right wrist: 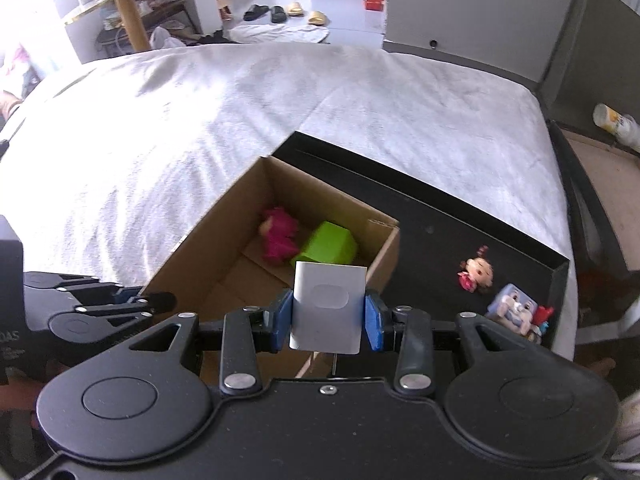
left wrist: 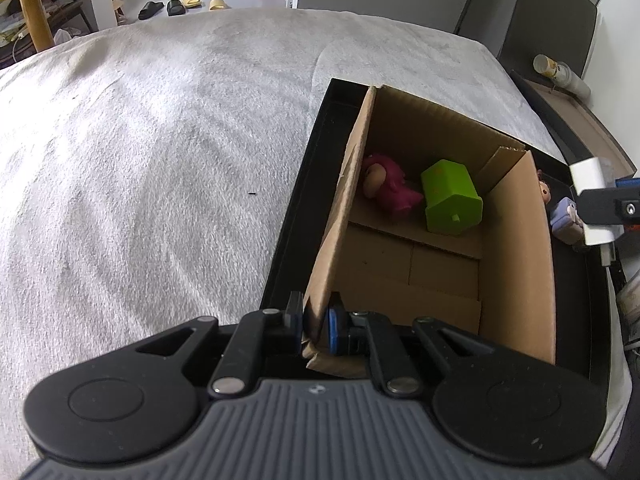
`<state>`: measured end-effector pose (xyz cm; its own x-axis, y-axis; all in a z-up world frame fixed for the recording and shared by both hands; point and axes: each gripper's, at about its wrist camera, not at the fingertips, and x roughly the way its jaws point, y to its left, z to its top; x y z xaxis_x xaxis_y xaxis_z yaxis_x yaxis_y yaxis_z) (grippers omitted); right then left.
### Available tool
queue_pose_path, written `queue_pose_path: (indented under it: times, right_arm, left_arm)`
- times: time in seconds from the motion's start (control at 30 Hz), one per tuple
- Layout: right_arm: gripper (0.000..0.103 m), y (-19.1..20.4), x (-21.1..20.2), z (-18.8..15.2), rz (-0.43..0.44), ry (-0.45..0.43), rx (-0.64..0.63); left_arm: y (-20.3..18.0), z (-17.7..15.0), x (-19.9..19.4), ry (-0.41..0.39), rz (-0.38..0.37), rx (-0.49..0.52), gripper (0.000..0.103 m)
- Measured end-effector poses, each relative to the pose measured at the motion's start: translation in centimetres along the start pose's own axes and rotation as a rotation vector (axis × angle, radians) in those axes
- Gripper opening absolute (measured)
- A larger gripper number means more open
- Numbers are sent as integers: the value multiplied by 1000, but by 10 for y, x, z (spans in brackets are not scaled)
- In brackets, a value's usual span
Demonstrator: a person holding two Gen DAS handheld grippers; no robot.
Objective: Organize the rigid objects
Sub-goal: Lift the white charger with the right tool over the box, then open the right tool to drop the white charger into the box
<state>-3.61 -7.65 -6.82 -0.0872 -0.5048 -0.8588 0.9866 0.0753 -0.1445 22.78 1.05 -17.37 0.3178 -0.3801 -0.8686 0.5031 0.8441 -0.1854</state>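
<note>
An open cardboard box (left wrist: 516, 248) stands in a black tray (left wrist: 292, 208) on the bed. Inside lie a pink figurine (left wrist: 390, 188) and a green block (left wrist: 452, 198). My left gripper (left wrist: 314, 320) is shut on the box's near left wall. My right gripper (right wrist: 328, 316) is shut on a white charger plug (right wrist: 328, 308) and holds it above the box's near right corner; it also shows in the left wrist view (left wrist: 596, 200). The box (right wrist: 224, 240), pink figurine (right wrist: 280, 238) and green block (right wrist: 328, 246) show below it.
A small red-and-pink doll (right wrist: 476, 272) and a blue cube toy (right wrist: 516, 310) lie in the tray (right wrist: 440, 220) right of the box. The bed has a grey-white cover (left wrist: 160, 140). A bedside ledge with a tube (right wrist: 616, 122) lies at the right.
</note>
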Motion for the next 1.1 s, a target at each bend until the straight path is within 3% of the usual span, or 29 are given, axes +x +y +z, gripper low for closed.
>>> queue_pose_path:
  times: [0.67,1.1]
  right_arm:
    - [38,38,36,11,79,33,-49]
    - [39,48,62,20,144,59,-3]
  left_arm:
    - [3,3,1,8,-28,-5,11]
    - [5,3,1,18,-39,-1,11]
